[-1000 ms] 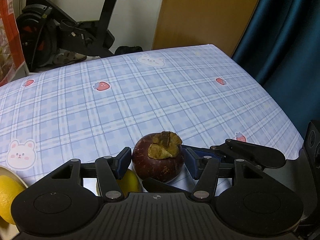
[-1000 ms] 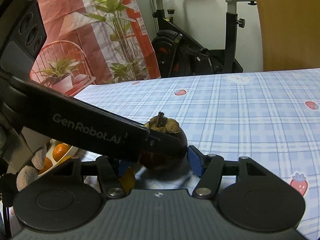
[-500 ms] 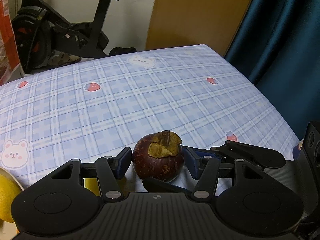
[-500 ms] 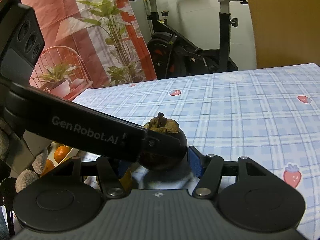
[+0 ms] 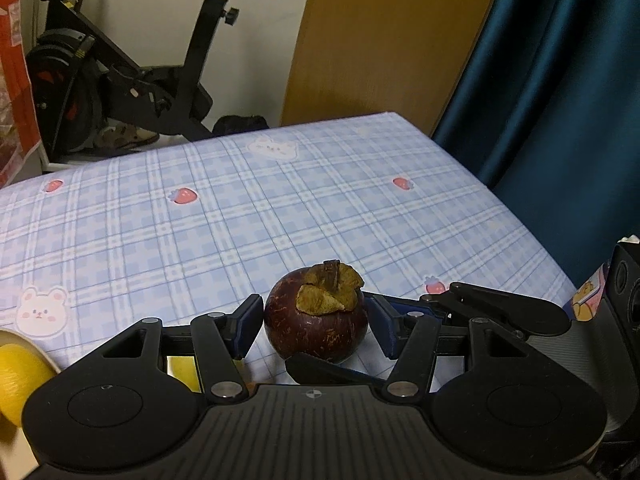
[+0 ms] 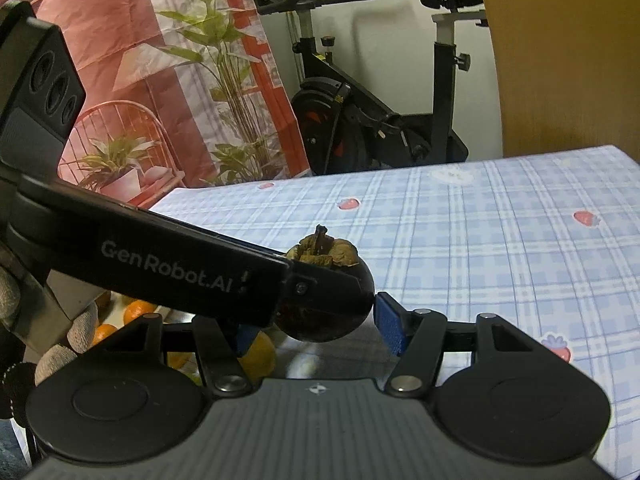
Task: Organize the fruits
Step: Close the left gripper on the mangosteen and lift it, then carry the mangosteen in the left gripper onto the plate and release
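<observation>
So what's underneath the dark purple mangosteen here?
Below the dark purple mangosteen the blue plaid tablecloth shows, with a round yellow-orange fruit down to its left. The left tool and right tool cover whether anything touches its underside.

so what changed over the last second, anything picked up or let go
The mangosteen sits between the left gripper fingers as before, and both grippers have lifted with it: the blue plaid tablecloth falls lower in view and more of the exercise bike shows. Nothing was let go. The right gripper keeps its place around the same fruit, and whether its fingers touch it is unclear. The yellow fruit stays at the left edge.
</observation>
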The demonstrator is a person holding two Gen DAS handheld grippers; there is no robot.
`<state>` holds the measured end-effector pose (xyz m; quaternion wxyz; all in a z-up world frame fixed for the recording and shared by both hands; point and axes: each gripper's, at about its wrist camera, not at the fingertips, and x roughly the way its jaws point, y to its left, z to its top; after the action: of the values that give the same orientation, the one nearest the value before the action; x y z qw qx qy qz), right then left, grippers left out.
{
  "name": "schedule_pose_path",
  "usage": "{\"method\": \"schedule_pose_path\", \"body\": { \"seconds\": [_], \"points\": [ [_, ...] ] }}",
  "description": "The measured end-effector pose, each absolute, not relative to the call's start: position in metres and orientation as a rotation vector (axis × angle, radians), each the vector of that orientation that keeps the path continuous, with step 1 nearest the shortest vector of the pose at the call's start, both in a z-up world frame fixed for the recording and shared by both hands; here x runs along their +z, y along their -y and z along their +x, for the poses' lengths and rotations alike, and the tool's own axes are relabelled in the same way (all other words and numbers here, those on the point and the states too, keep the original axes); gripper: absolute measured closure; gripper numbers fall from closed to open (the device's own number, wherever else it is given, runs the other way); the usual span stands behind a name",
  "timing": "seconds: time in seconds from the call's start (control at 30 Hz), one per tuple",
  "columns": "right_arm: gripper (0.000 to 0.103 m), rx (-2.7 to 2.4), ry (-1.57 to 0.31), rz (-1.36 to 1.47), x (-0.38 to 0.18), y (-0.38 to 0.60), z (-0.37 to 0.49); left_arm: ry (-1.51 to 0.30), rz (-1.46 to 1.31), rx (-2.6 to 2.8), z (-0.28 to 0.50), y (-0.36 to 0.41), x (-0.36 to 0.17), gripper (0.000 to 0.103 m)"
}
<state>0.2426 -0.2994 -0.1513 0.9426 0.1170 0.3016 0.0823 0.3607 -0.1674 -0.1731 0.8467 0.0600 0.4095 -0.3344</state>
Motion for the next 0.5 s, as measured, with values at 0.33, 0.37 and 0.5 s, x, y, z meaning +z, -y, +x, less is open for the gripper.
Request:
{"method": "schedule_pose_path", "body": {
  "seconds": [0.33, 0.37, 0.5],
  "points": [
    [0.041, 0.227, -0.580, 0.197, -0.123, 0.262, 0.246, -0.822, 0.085, -0.667, 0.348, 0.117, -0.145, 0.042],
    [0.041, 0.238, -0.574, 0.192, -0.120, 0.255, 0.248, -0.821, 0.077, -0.659, 0.347, 0.109, -0.143, 0.042],
    [0.043, 0.283, -0.573, 0.145, -0.115, 0.225, 0.257, -0.841, 0.019, -0.607, 0.350, 0.077, -0.144, 0.043]
  ]
}}
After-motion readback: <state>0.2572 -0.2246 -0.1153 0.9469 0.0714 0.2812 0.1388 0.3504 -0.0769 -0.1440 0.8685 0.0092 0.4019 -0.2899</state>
